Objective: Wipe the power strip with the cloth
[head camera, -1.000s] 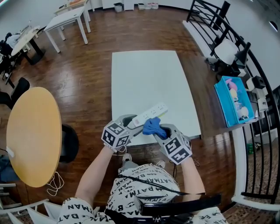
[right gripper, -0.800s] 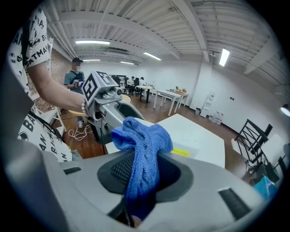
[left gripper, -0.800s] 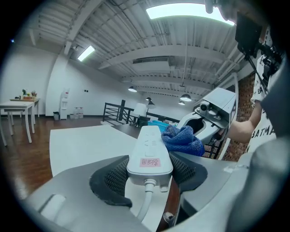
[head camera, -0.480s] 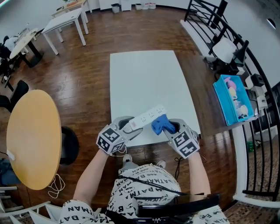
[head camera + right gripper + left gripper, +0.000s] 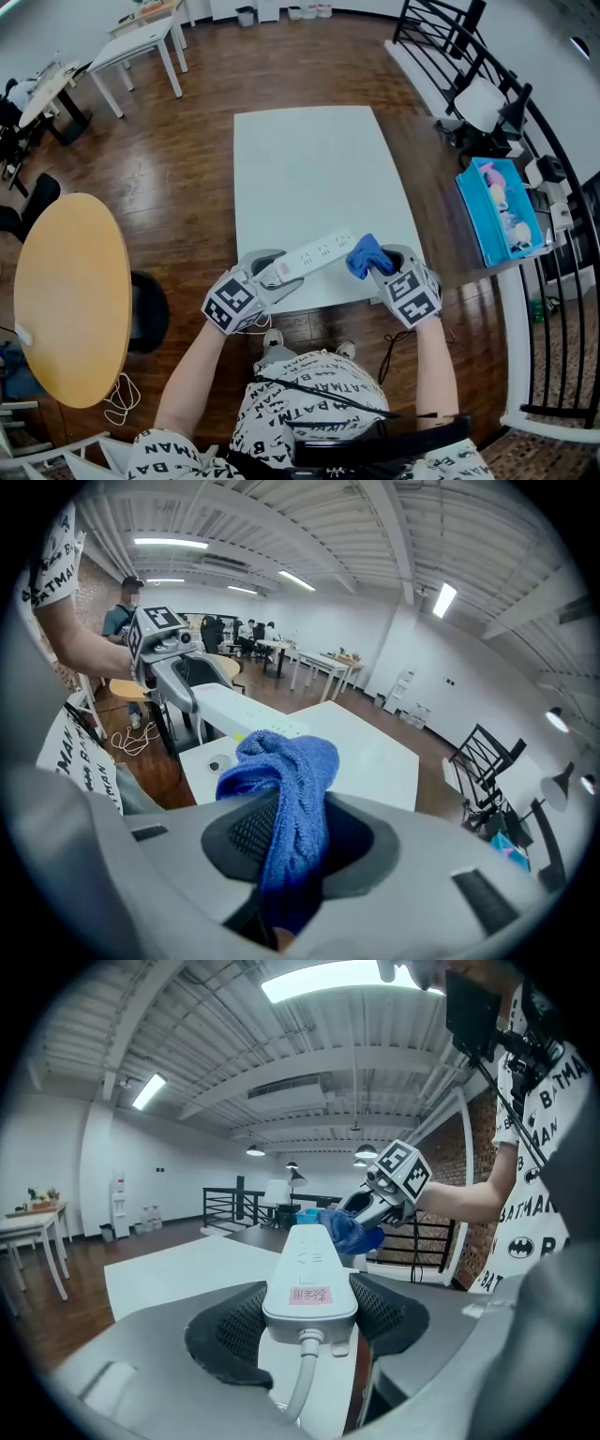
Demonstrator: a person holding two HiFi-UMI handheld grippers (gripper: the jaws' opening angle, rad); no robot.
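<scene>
Power strip (image 5: 317, 253) hangs over the near edge of the white tabletop (image 5: 309, 159); the left gripper (image 5: 269, 272) squeezes its cord end tight; the right gripper (image 5: 382, 269) pinches the blue cloth (image 5: 366, 255); the cloth sits right at the strip's other end, near the right corner

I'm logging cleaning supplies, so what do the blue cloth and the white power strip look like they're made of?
The cloth: likely microfibre or terry fabric, matte; fuzzy looped pile and limp folds show.
The power strip: probably moulded plastic, smooth and white with slight sheen; rounded edges, crisp socket cutouts.
</scene>
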